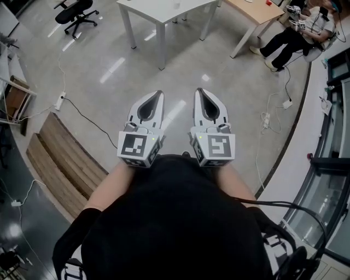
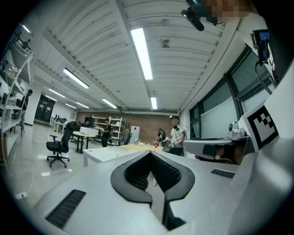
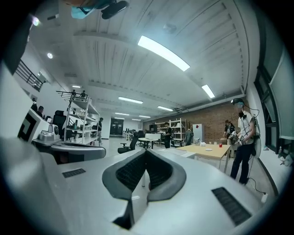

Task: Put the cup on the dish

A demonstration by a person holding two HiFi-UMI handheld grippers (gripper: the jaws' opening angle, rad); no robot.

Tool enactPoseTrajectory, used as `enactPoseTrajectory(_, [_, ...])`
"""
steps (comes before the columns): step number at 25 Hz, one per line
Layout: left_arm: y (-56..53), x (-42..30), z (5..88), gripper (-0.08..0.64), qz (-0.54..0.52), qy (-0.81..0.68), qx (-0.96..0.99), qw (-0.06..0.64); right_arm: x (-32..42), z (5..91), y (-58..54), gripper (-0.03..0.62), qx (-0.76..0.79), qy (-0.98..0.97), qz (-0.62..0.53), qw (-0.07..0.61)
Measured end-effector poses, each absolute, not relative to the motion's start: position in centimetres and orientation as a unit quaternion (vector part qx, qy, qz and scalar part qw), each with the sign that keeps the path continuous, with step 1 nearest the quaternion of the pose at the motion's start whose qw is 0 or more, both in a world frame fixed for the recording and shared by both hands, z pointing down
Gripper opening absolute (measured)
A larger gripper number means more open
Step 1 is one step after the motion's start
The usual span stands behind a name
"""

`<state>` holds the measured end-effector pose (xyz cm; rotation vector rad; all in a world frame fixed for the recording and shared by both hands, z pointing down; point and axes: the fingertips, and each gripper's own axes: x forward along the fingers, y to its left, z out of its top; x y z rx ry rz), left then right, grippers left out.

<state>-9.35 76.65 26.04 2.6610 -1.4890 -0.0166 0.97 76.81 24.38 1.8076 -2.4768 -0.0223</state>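
I find the left gripper (image 1: 158, 94) and right gripper (image 1: 199, 91) level, jaws pressed together on nothing, with no cup or dish identifiable; the wooden table (image 1: 257, 16), well apart, lies ahead-right, nearer the right gripper.

I get bright, even light from long ceiling strips (image 2: 141, 53), streaky glare on the glossy floor (image 1: 112, 70), and heavy fisheye bending with black corners in both gripper views, where the left gripper (image 2: 149, 153) looks slightly soft close up.
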Motion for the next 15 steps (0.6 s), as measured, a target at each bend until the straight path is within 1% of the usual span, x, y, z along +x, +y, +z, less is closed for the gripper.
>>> enactPoseTrajectory(6, [77.1, -12.0, 26.5, 0.003, -0.01, -0.476, 0.878, 0.049, -1.8, 25.5, 77.2, 0.014, 0.587, -0.81, 0.0, 0.02])
enactPoseTrajectory(9, [76.8, -13.2, 27.2, 0.003, -0.012, -0.483, 0.874, 0.057, -2.4, 25.6, 77.1, 0.014, 0.595, -0.803, 0.009, 0.031])
enactPoseTrajectory(15, [75.0, -13.0, 28.3, 0.003, -0.005, -0.489, 0.869, 0.072, -1.9, 26.8, 75.2, 0.014, 0.599, -0.799, 0.023, 0.046])
